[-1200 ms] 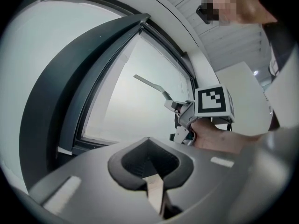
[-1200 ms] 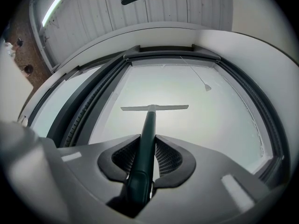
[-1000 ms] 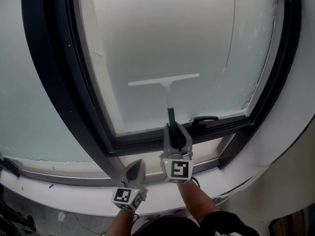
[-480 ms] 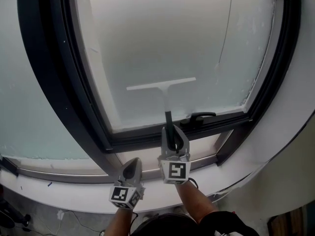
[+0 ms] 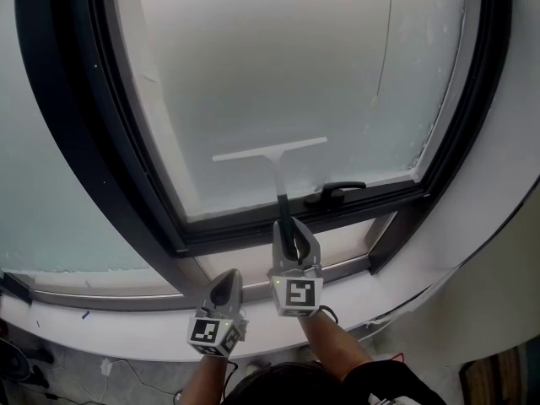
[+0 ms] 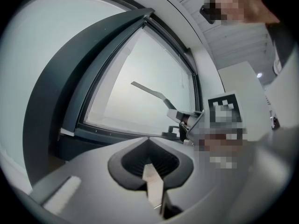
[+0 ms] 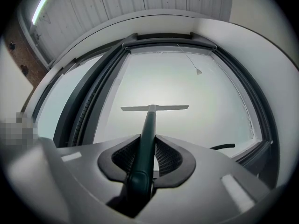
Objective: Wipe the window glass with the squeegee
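Low on the window glass, my right gripper pinches the squeegee handle in its jaws; my left gripper has its jaws closed and empty. I think the right strip is unwiped.

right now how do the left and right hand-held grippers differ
The right hand-held gripper is shut on the squeegee by its handle. The left hand-held gripper is shut with nothing between its jaws. In the head view the right one reaches up over the dark window frame, while the left one sits lower and to its left, by the white sill. Both point towards the window glass.
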Demonstrator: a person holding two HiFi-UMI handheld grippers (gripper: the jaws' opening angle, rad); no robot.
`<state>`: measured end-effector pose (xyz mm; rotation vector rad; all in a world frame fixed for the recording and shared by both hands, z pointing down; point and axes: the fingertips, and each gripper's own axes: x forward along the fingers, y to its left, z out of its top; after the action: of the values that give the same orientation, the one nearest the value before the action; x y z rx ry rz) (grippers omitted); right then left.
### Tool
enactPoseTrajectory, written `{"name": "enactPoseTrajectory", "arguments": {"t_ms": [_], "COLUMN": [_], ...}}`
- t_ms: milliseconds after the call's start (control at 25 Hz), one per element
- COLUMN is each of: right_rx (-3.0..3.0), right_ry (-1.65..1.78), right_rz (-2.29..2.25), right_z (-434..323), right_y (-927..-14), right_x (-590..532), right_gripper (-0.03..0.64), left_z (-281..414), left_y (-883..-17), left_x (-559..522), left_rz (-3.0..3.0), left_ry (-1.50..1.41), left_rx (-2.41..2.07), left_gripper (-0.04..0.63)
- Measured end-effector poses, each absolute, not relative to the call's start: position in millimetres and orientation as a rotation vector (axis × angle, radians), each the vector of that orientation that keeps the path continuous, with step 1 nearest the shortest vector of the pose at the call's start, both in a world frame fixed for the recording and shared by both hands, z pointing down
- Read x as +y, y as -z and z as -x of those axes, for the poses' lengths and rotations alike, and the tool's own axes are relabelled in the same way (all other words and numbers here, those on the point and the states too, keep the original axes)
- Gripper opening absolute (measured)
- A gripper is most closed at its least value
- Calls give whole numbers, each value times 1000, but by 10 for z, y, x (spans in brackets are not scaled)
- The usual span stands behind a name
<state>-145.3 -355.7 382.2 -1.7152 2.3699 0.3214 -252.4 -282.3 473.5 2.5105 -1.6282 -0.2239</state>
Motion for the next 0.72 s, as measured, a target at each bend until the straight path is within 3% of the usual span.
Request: {"name": "enactPoseTrajectory", "arguments": {"t_ms": [720], "right_rx": [2402], "right_ry": [-251], "right_rz": [1774], "right_z": [1429], "right_y": [-4177], "right_x": [-3492], "right_gripper": [95], "left_z": [2567], "left_y": [-4917], "left_x": [-2751], "left_rz": [-2513], "left_ry": [214], "left_rx": [-1611], "left_gripper": [0]}}
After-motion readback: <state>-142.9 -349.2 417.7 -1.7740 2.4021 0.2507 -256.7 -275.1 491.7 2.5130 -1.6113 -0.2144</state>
